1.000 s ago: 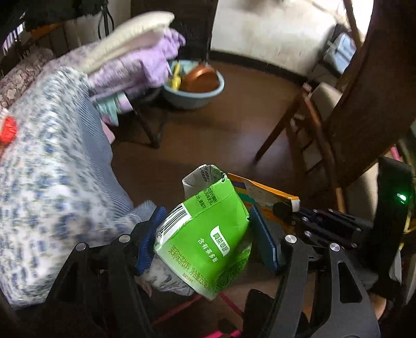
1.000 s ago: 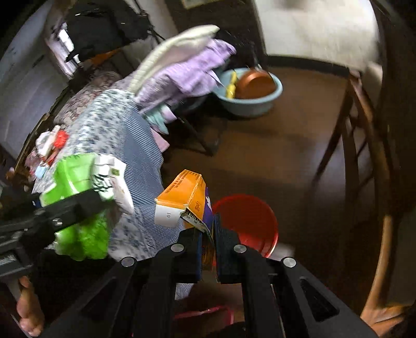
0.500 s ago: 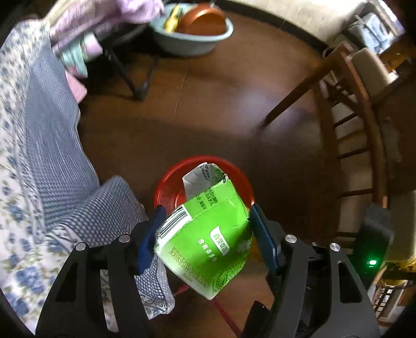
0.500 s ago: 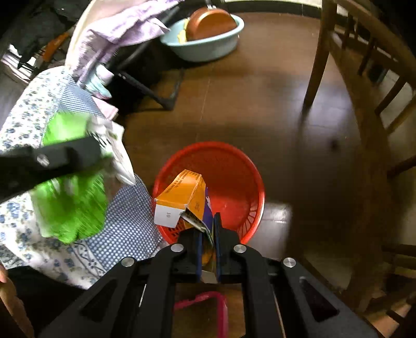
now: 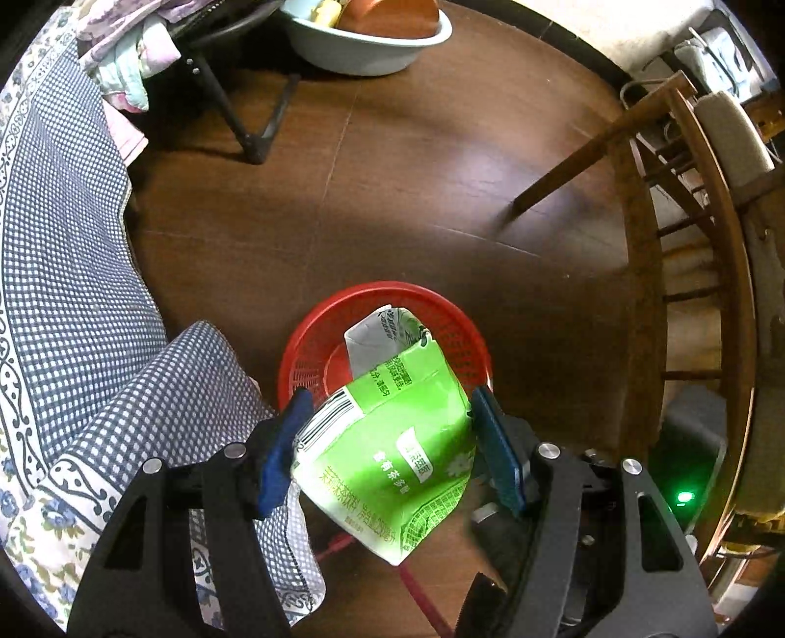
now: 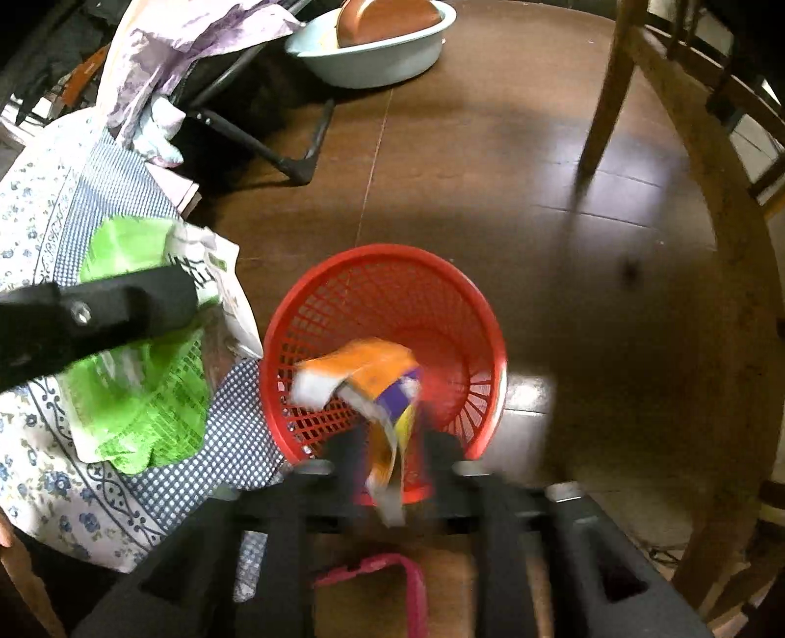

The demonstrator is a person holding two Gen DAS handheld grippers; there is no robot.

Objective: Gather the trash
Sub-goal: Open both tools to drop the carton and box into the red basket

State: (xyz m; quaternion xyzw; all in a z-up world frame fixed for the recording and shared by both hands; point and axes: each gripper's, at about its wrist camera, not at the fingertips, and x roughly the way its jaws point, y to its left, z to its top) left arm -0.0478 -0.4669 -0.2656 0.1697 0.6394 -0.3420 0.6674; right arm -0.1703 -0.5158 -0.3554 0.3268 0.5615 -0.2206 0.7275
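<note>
A red mesh basket [image 6: 441, 314] [image 5: 456, 324] stands on the brown floor below both grippers. My left gripper [image 5: 387, 427] is shut on a crumpled green carton [image 5: 392, 451], which hangs over the basket's near rim; the carton [image 6: 142, 407] also shows at the left of the right wrist view. My right gripper [image 6: 392, 441] is opening, its fingers blurred and spread. A flattened orange and purple carton [image 6: 373, 383], blurred, sits loose between them over the basket, clear of the pads.
A blue checked and floral cloth [image 5: 64, 294] [image 6: 59, 206] hangs at the left, touching the basket. A pale blue basin [image 5: 368, 44] [image 6: 382, 54] stands on the far floor beside a folding rack's leg [image 5: 235, 118]. Wooden chairs [image 5: 687, 206] [image 6: 696, 162] stand at the right.
Both grippers came down and tilted towards the floor, over the red basket. The right jaws parted and the orange carton slipped free. The left grip on the green carton is unchanged.
</note>
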